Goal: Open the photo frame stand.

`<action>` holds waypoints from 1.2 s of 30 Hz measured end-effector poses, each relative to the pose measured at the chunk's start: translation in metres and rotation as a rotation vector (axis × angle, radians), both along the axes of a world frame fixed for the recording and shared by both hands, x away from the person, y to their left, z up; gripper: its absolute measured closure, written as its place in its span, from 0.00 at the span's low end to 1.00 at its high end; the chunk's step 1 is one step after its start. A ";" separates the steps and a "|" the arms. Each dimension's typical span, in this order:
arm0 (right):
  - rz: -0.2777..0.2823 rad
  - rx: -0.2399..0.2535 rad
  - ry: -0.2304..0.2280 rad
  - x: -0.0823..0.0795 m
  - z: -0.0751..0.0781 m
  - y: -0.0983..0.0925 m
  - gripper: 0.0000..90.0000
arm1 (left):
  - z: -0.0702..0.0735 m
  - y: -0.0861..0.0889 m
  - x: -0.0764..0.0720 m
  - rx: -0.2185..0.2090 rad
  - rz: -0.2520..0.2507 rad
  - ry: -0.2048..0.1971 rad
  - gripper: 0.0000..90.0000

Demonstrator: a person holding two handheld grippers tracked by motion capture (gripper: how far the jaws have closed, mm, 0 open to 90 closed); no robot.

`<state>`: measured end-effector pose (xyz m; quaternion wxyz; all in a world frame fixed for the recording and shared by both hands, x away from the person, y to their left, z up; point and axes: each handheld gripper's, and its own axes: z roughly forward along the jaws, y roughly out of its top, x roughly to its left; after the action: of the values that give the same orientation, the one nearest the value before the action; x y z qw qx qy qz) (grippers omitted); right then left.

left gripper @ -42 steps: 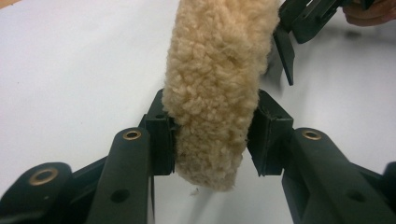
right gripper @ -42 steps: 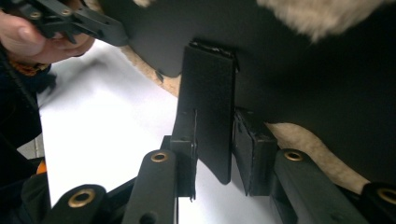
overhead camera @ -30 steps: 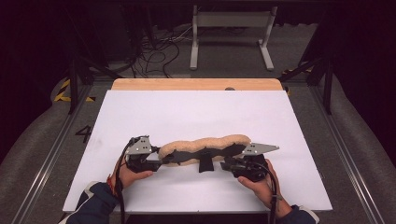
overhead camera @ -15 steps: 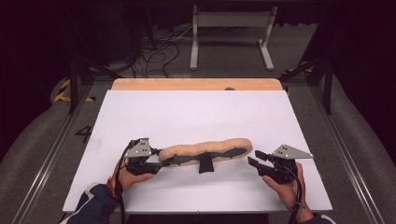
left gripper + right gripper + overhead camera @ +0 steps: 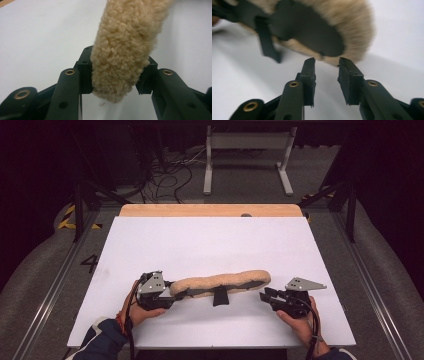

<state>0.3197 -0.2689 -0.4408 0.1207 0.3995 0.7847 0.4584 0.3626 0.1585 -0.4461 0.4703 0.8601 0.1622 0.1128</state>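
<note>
The left gripper point(image 5: 167, 296) is clamping one end of the long beige fleecy pad with black strap point(image 5: 222, 282) on the white table point(image 5: 210, 245), while the right gripper point(image 5: 264, 297), its jaws just closing and empty, is standing just beside the other end, so it is risking to pinch only loose fleece and slip.

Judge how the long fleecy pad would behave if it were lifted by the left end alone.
The fleecy pad would probably sag: it is long and bends slightly along its length. It looks light, being mostly pile on a thin black backing. The left gripper dents the pile, so it should hold without slipping, while the black strap dangles.
</note>
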 end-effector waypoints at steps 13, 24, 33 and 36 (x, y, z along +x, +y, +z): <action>0.183 -0.121 0.020 0.004 -0.022 0.090 0.60 | -0.006 -0.009 0.000 0.064 0.031 -0.045 0.61; 0.216 -0.074 0.029 0.010 -0.021 0.099 0.70 | -0.005 -0.014 -0.005 0.109 0.057 -0.098 0.61; 0.239 -0.100 0.040 0.008 -0.020 0.095 0.74 | -0.004 -0.021 -0.009 0.157 0.085 -0.139 0.60; 0.233 -0.110 0.037 0.005 -0.018 0.091 0.70 | -0.003 -0.019 -0.009 0.139 0.065 -0.119 0.62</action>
<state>0.3250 -0.1782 -0.4593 0.0740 0.3067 0.8519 0.4181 0.3534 0.1400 -0.4493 0.4143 0.8768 0.1535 0.1898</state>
